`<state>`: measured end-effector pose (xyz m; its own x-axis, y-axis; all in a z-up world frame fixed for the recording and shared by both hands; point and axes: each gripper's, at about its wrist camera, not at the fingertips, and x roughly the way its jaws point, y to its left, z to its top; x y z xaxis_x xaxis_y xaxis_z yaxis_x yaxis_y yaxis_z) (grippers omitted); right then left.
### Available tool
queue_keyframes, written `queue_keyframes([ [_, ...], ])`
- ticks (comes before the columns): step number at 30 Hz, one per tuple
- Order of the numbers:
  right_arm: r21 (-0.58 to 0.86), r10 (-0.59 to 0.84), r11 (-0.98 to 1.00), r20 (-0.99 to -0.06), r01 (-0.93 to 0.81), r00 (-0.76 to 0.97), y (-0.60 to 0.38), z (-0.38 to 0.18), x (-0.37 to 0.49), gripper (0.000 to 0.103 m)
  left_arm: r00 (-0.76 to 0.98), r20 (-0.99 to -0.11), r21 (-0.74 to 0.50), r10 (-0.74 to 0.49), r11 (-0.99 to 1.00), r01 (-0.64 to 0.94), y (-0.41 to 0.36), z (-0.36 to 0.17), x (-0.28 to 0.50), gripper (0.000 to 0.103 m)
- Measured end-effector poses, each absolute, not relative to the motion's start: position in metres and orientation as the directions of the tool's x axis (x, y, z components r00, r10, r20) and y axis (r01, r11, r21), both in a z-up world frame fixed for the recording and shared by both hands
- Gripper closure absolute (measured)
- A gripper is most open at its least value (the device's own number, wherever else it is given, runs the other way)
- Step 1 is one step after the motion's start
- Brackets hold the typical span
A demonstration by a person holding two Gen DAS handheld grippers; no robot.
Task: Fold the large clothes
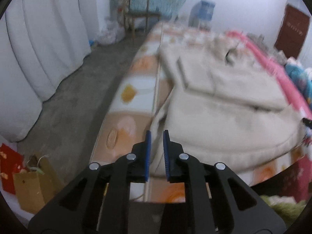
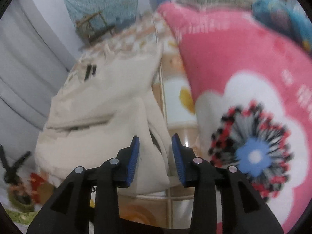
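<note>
The cream jacket (image 1: 224, 105) lies folded on the patterned bed (image 1: 124, 101), beside a pink blanket (image 2: 243, 62). The left tool (image 1: 156, 136) stands nearly closed with a jacket edge between its fingers, though any grip is unclear; the right tool (image 2: 155, 142) gapes partly, empty. Best to pinch both hem corners evenly before lifting.

Soft even indoor light, motion blur, dark fisheye vignette

The left gripper (image 1: 156, 134) is matte black plastic, with two angular fingers cut through by triangular and slotted openings. Four round silver pivot pins sit on its linkage, two to a side. Ribbed blue pads (image 1: 148, 154) line the inner faces. The right gripper (image 2: 156, 140) is built alike: black frame, silver pins, ribbed blue pads (image 2: 134, 159).
</note>
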<state>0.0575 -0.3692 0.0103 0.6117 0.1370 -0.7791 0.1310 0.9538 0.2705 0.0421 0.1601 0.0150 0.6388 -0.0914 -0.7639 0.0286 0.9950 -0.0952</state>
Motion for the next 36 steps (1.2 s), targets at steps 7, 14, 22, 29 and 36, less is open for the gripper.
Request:
queue_keyframes([
  [7, 0.200, 0.216, 0.976, -0.795, -0.091, 0.566, -0.288, 0.010, 0.087, 0.048, 0.554, -0.749, -0.242, -0.363, 0.929, 0.282, 0.087, 0.017, 0.072, 0.063],
  [14, 0.128, 0.168, 0.985, -0.876, -0.118, 0.451, -0.239, -0.034, 0.109, 0.058, 0.467, -0.825, -0.141, -0.316, 0.918, 0.372, 0.015, -0.028, 0.093, 0.065],
  [22, 0.098, 0.136, 0.989, -0.886, -0.108, 0.443, -0.239, -0.031, 0.105, 0.101, 0.553, -0.789, -0.019, -0.268, 0.910, 0.414, -0.002, -0.026, 0.088, 0.102],
  [29, 0.087, 0.122, 0.992, -0.793, -0.087, 0.596, -0.238, 0.023, 0.102, 0.101, 0.692, -0.668, 0.027, -0.274, 0.920, 0.390, 0.008, 0.019, 0.087, 0.102],
  [36, 0.059, 0.089, 0.995, -0.858, -0.074, 0.507, -0.233, -0.027, 0.129, 0.101, 0.652, -0.731, 0.101, -0.201, 0.914, 0.394, -0.007, -0.035, 0.102, 0.102],
])
